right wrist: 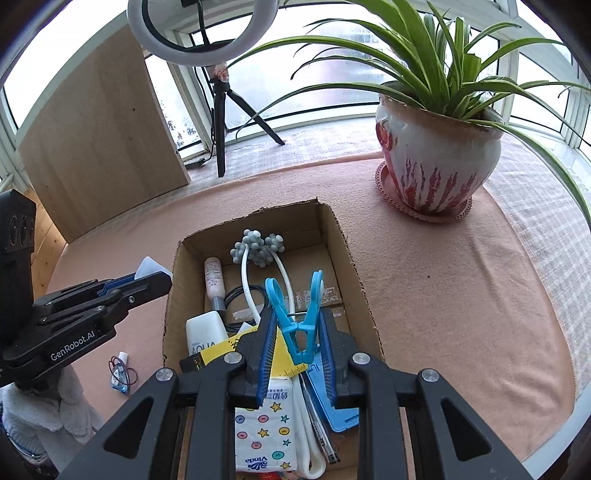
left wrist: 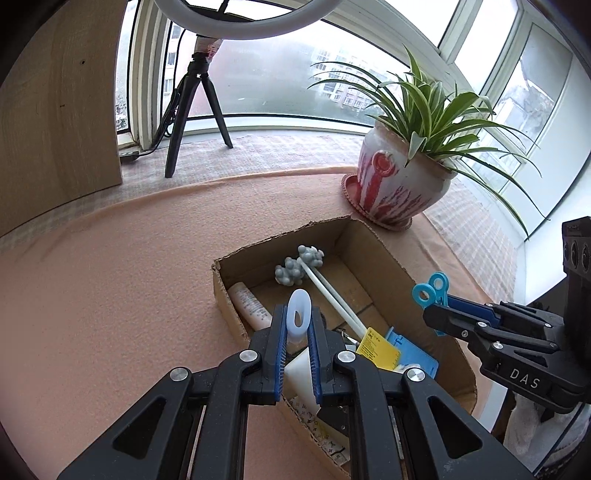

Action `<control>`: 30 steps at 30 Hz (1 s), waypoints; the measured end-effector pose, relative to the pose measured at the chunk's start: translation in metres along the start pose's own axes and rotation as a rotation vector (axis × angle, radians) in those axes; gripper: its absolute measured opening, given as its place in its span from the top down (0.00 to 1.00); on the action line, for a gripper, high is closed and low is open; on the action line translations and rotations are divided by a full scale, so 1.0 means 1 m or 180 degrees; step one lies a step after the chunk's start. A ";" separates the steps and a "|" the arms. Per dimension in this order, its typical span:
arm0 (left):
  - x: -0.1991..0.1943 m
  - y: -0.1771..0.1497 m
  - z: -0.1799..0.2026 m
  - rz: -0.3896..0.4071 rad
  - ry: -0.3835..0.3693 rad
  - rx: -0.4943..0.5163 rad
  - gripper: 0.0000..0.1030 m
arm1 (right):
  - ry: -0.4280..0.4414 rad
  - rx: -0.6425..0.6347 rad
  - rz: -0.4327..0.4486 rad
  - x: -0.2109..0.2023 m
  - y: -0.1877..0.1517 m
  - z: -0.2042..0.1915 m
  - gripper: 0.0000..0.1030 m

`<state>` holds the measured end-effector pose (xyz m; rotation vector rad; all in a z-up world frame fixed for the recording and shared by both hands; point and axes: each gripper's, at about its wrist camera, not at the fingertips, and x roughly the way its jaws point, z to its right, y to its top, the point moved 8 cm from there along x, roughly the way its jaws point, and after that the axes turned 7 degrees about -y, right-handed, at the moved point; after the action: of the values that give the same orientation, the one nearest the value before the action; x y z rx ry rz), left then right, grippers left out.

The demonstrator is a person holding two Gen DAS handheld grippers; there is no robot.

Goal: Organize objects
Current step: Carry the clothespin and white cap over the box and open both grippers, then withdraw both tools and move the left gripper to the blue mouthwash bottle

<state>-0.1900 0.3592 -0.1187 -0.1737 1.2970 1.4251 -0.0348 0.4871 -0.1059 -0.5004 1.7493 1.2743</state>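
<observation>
The left gripper (left wrist: 298, 334) pinches a white, translucent looped piece (left wrist: 297, 318), possibly a hook, while the right gripper (right wrist: 298, 341) clamps a blue clothes peg (right wrist: 300, 325); both hang above a cardboard box (right wrist: 343, 236) on a pink cloth (right wrist: 443, 295). A potted spider plant (right wrist: 436, 162) stands far right, a ring light (right wrist: 199, 33) far left. Inside the box lie a tissue pack (right wrist: 267, 424), a white tube (right wrist: 205, 332) and a grey knobbed massager (right wrist: 258, 245).
</observation>
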 end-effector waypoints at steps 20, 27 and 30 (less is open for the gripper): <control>-0.026 -0.002 -0.033 0.0131 0.0177 -0.0182 0.22 | 0.0159 0.0111 0.0109 -0.008 0.006 0.002 0.36; -0.075 -0.034 -0.101 0.0121 0.0385 -0.0476 0.22 | 0.0367 0.0148 0.0139 -0.019 0.003 -0.024 0.36; -0.089 -0.053 -0.130 0.0072 0.0462 -0.0611 0.22 | 0.0461 0.0124 0.0106 -0.021 -0.002 -0.042 0.36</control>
<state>-0.1882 0.1934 -0.1352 -0.3985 1.2807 1.5800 -0.0400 0.4453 -0.0861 -0.5549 1.9062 1.2511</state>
